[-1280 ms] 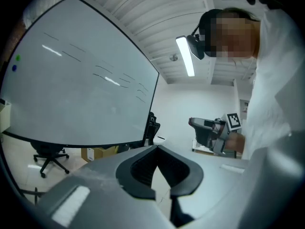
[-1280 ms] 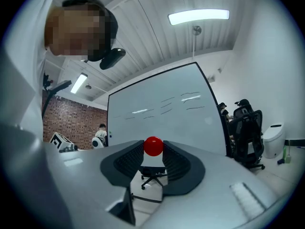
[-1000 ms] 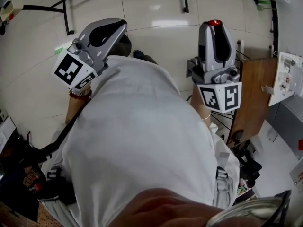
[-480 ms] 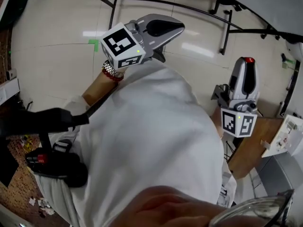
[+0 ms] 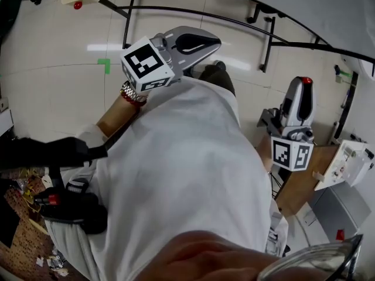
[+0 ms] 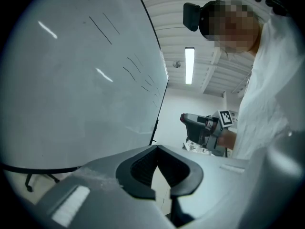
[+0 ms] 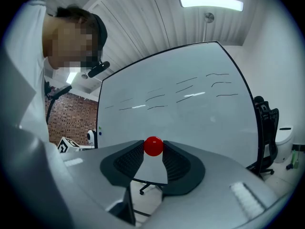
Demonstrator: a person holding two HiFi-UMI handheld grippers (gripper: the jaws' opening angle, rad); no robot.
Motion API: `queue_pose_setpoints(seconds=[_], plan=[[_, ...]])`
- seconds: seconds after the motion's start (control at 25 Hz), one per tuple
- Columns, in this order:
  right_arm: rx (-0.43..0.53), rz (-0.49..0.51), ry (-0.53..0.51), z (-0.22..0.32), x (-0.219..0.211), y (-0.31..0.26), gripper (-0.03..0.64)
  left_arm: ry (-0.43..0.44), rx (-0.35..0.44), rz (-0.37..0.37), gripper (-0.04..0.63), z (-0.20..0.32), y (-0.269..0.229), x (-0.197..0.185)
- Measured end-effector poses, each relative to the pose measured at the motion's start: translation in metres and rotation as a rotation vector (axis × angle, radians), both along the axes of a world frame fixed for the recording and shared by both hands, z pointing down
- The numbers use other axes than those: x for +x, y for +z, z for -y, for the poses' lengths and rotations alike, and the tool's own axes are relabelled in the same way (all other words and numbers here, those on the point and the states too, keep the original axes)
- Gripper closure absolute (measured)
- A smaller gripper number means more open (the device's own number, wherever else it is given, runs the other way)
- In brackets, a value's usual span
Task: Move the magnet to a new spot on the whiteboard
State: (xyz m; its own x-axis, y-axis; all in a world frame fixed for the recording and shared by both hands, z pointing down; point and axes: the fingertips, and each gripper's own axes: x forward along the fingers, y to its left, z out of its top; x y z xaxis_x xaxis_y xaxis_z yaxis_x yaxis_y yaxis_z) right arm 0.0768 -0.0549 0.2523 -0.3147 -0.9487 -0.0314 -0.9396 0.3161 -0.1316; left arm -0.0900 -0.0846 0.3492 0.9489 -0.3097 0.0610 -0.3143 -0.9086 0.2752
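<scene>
One red magnet (image 7: 153, 146) clamped in right gripper (image 7: 153, 150), seemingly off whiteboard (image 7: 190, 113), inside its edges; left gripper (image 6: 156, 148) closed, empty.

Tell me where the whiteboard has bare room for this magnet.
The whiteboard is bare below its faint pen lines, down to the red magnet in the right gripper. Busier: the line band, small dots at the left edge.

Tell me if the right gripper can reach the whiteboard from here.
Probably yes: the right gripper, shut on the red magnet, faces the whiteboard with nothing between them, though some gap separates them.
</scene>
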Motion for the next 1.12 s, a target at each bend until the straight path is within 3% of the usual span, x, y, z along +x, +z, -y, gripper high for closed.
queue_pose_setpoints(seconds=[0.52,0.64,0.84,1.12], plan=[[0.102,-0.034,-0.117,0.084,0.006,-0.041,0.489,-0.160,-0.027,-0.023,0.589,0.054,-0.001,-0.008],[0.124,0.011,-0.116,0.111,0.004,-0.047,0.489,-0.160,-0.014,0.004,0.589,0.066,-0.002,-0.009],[0.141,0.023,-0.091,0.149,0.009,-0.054,0.489,-0.102,-0.007,0.004,0.589,0.081,-0.008,0.008],[0.241,-0.067,-0.034,0.197,0.050,-0.104,0.489,0.062,0.061,0.033,0.589,0.125,-0.039,0.080]])
